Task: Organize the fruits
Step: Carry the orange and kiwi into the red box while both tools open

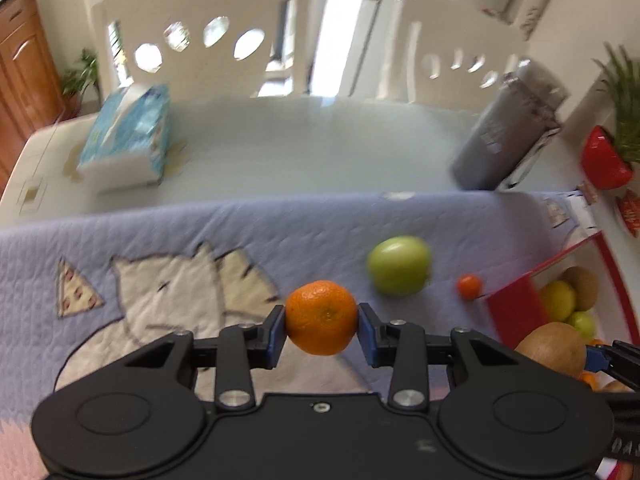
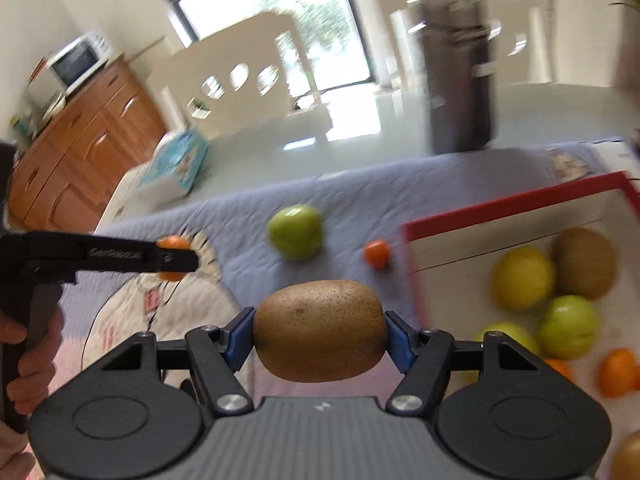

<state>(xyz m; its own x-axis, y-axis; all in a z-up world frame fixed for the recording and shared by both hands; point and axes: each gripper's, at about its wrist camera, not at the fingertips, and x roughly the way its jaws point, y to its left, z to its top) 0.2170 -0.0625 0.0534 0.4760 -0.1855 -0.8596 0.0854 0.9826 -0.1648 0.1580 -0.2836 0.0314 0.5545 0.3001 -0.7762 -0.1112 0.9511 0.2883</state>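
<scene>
A home dining room: white chairs point(image 1: 200, 40), wooden cabinet point(image 2: 80, 148), microwave point(image 2: 76, 62).

Black tool point(image 1: 322, 330), blue pads point(image 1: 276, 334), silver screws; right tool point(image 2: 320, 338) grey ribbed housing.

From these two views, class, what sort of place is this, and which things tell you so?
Most likely a home dining area: white dining chairs at a table, a wooden sideboard bearing a microwave, and a quilted cat-pattern mat as cover.

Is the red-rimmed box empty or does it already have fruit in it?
Partly filled. The red-rimmed box already holds several fruits, among them a kiwi and a green apple.
</scene>
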